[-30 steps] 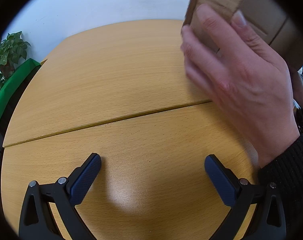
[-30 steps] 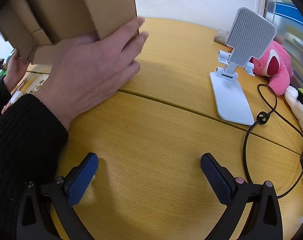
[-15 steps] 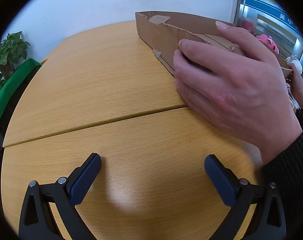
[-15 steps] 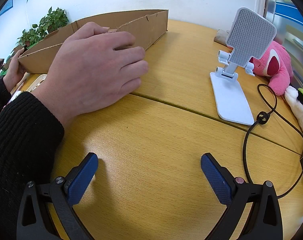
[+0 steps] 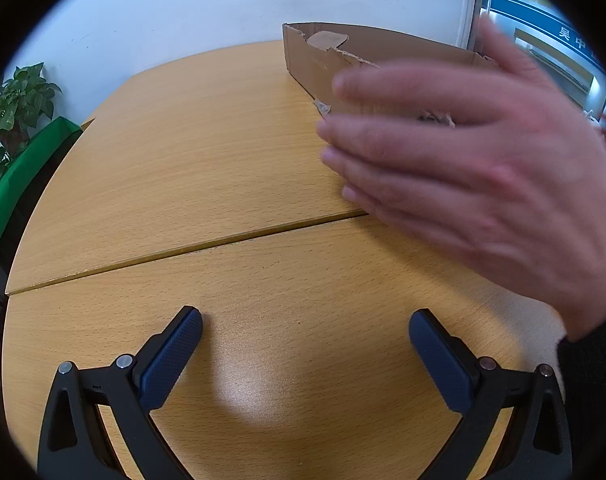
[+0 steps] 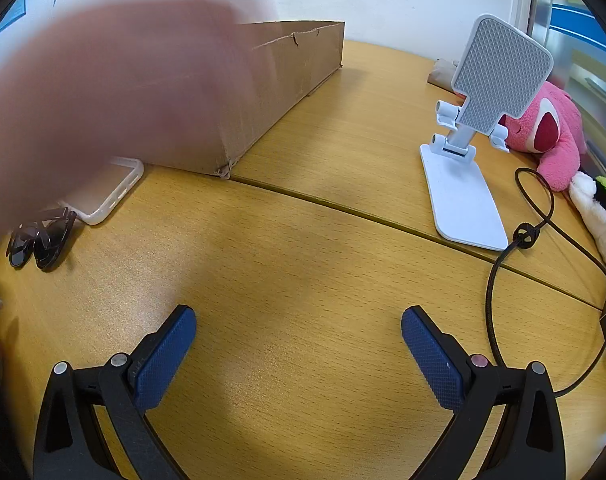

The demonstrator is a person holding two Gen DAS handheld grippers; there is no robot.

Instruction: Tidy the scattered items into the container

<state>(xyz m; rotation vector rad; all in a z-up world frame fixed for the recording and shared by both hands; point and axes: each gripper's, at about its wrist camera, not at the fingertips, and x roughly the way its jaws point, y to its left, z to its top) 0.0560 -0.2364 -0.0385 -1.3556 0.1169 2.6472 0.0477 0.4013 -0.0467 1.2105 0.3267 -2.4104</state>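
The wooden table (image 6: 311, 264) fills both my views, and the biggest change on it is the cardboard box (image 6: 287, 76) — a second ago it was up in the air in bare hands, half a second ago it was being pressed down, and now it sits flat on the far half of the table with its torn rim up and open side skyward. The bare hand (image 5: 475, 168) that set it down is blurred and lifting off toward me, which I read as the container being placed and let go; the sorting itself has not begun. From my right view the scattered things lie around it: the pink plush toy (image 6: 547, 136) and a white plush toy (image 6: 599, 216) at the far right edge, the white phone stand (image 6: 471, 160) upright just left of them, a black cable (image 6: 499, 264) looping past the stand's base, a clear phone case (image 6: 111, 192) touching or just beside the box's near wall, and dark sunglasses (image 6: 39, 240) close to that case. My left gripper (image 5: 306, 344) hovers low over bare wood, fingers spread wide and holding nothing; my right gripper (image 6: 299, 340) is the same — wide apart, empty. I judge the sunglasses or case the nearest first pick, once that hand is out of the way
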